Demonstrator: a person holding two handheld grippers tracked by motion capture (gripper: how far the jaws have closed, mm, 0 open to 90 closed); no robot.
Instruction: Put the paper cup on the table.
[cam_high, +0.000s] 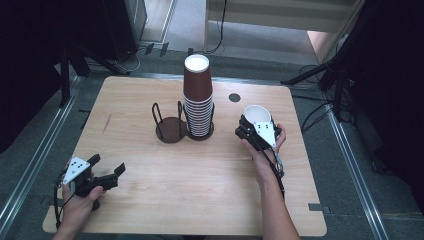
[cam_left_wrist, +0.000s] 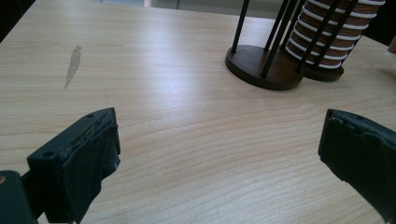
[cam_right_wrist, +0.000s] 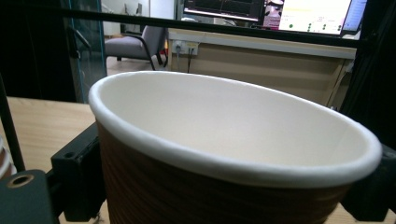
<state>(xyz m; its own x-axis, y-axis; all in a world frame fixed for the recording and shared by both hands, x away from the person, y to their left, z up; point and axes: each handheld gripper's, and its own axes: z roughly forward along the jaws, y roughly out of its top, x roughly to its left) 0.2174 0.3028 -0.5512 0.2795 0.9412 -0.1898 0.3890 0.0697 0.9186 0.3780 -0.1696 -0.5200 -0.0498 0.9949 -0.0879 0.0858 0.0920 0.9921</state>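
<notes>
The right hand (cam_high: 267, 145) reaches forward over the right half of the tabletop (cam_high: 200, 190), forearm entering from the bottom edge. The right tool (cam_high: 256, 126) is clamped on a brown paper cup (cam_high: 257, 115), one jaw on each side of the ribbed wall just below the white rolled rim. The cup's mouth is squeezed to an oval. It is held just right of the cup stack (cam_high: 198, 97), clear of it.

The left hand (cam_high: 80, 192) rests near the front left corner of the tabletop. The left tool (cam_high: 107, 170) stands wide apart and holds nothing, pointing toward the two-ring wire holder (cam_high: 170, 125). The stack occupies the right ring; the left ring holds none.

No legible writing appears on the cups, holder or tools.
</notes>
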